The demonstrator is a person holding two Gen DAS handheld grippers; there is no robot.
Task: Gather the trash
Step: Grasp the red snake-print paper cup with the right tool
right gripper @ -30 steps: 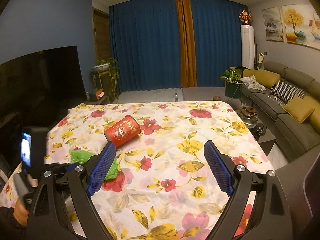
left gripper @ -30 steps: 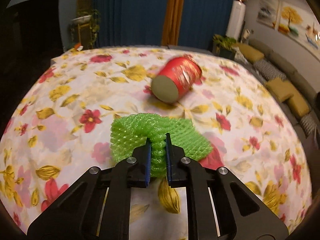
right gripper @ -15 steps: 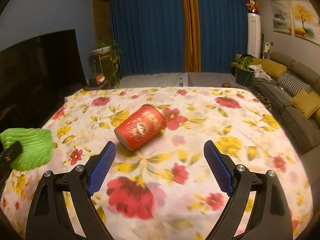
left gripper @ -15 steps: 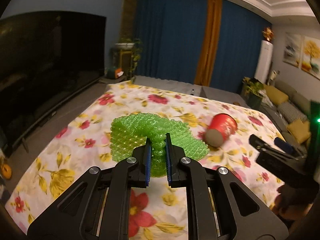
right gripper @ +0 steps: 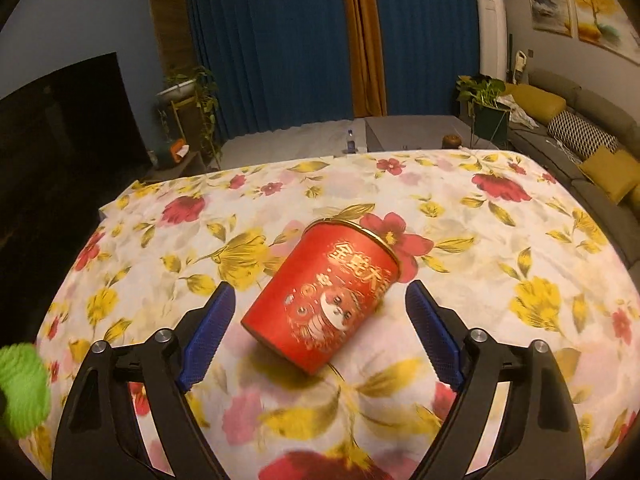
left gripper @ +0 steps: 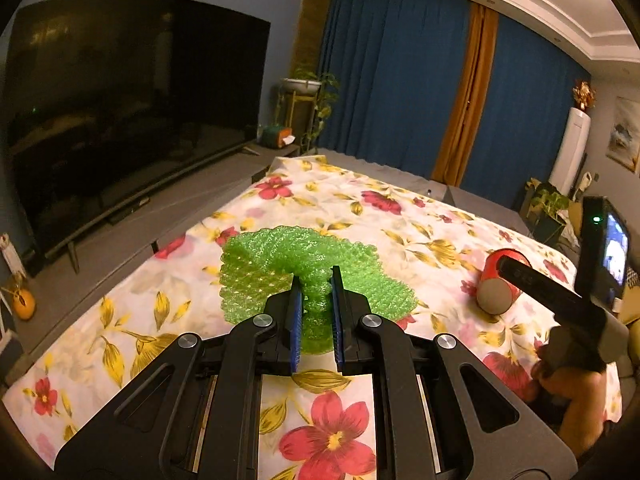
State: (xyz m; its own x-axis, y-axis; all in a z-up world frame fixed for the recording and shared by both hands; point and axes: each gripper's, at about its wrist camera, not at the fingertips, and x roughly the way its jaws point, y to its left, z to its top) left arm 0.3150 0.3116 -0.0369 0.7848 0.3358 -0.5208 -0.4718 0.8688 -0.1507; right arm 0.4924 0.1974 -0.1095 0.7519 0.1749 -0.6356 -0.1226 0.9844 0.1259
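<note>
The left gripper (left gripper: 314, 312) has its fingers (left gripper: 295, 320) clamped on the green mesh (left gripper: 280, 268), which bulges out ahead of them above the floral worktop (left gripper: 400, 216). The right gripper (right gripper: 320, 332) has its fingers (right gripper: 208, 328) spread wide, with the red cup (right gripper: 324, 292) lying on its side between them, touching neither finger.
</note>
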